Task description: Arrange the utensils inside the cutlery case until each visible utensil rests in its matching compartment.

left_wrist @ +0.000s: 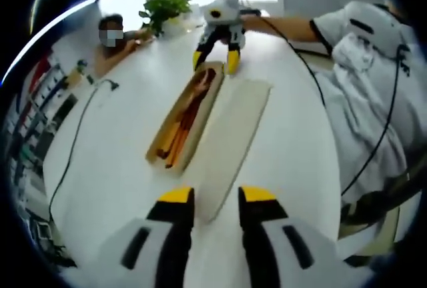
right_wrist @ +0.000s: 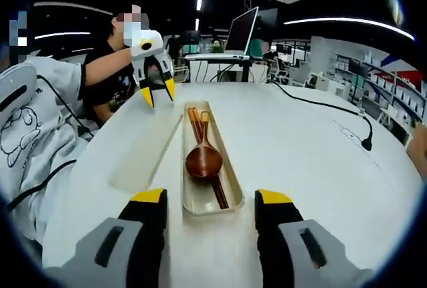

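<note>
Lying lengthwise on the white worktop (right_wrist: pixel 300 168), the open cutlery case (right_wrist: pixel 208 198) is seen in the right gripper view just beyond the right gripper (right_wrist: pixel 209 198), whose jaws are spread wide and empty on either side of its near end. Inside the case a wooden spoon (right_wrist: pixel 203 158) is laid bowl-near, with dark chopsticks (right_wrist: pixel 219 191) under it. The case's lid (right_wrist: pixel 148 151) is placed flat just to its left. In the left gripper view, the left gripper (left_wrist: pixel 217 198) is held with jaws parted and empty over the near end of the lid (left_wrist: pixel 233 141), beside the case (left_wrist: pixel 190 111). A potted plant (left_wrist: pixel 163 8) is set at the far edge.
</note>
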`<state>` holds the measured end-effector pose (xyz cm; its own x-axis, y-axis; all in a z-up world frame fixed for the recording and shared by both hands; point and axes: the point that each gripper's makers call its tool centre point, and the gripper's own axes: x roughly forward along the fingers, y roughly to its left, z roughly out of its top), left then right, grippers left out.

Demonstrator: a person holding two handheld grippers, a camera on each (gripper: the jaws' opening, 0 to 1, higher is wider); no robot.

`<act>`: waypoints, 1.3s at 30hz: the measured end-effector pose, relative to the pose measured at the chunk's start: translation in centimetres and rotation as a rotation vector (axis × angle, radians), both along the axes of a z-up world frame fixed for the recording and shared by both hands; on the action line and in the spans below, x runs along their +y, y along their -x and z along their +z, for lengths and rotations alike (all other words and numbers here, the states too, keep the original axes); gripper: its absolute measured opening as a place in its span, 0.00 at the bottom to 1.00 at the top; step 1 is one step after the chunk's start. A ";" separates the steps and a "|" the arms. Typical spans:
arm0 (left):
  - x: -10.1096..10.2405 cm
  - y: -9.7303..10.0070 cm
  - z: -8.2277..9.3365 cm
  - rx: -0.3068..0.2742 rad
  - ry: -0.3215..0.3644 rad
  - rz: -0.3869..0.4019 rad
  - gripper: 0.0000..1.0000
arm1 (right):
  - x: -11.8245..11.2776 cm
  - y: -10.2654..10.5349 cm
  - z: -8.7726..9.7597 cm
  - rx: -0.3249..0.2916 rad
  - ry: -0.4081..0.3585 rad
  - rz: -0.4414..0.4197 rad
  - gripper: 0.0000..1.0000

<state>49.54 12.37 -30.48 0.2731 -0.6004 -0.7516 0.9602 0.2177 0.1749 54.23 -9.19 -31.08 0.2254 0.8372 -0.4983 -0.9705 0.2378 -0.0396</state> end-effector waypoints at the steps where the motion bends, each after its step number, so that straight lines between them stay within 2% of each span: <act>1: 0.2 -0.1 0.0 -0.002 -0.003 0.003 0.28 | -0.2 0.0 1.2 -0.046 -0.024 -0.032 0.53; 3: 0.6 -0.3 0.2 -0.007 -0.001 0.012 0.28 | -0.2 0.9 3.4 -0.090 -0.095 -0.068 0.45; 6: 0.8 -0.6 0.4 -0.015 0.009 0.025 0.28 | 0.8 3.8 5.1 -0.057 -0.179 -0.091 0.41; 8: 0.9 -0.7 0.3 -0.018 0.006 0.027 0.29 | 2.1 6.0 4.4 -0.041 -0.166 -0.075 0.35; 9: 0.9 -0.8 0.1 -0.017 0.001 0.028 0.29 | 2.5 6.6 3.4 -0.012 -0.127 -0.098 0.34; 11: 0.7 -0.8 -0.1 -0.018 -0.007 0.027 0.29 | 3.3 7.2 1.8 -0.016 -0.056 -0.106 0.34; 14: 0.4 -0.5 -0.2 -0.021 -0.015 0.017 0.29 | 4.5 7.3 0.7 0.067 -0.040 -0.120 0.39; 18: 0.8 -0.3 -0.2 -0.024 -0.037 0.010 0.30 | 4.5 6.9 -0.6 0.011 0.083 -0.115 0.45; 23: 1.4 -0.6 0.3 -0.033 -0.037 0.021 0.31 | 4.9 6.7 -1.2 -0.001 0.141 -0.102 0.45; 24: 1.4 -0.6 0.3 -0.035 -0.036 0.021 0.31 | 5.4 6.5 -0.8 -0.012 0.118 -0.088 0.45; 28: 1.2 -0.5 -0.1 -0.032 -0.046 0.013 0.31 | 5.0 6.8 -0.9 0.027 0.121 -0.078 0.39; 33: 1.0 -0.3 -0.4 -0.028 -0.056 0.001 0.32 | 4.8 7.1 -0.9 0.042 0.101 -0.065 0.38; 39: 0.3 0.1 -0.9 -0.005 -0.051 -0.017 0.38 | 3.8 7.8 -0.8 0.050 0.114 0.014 0.38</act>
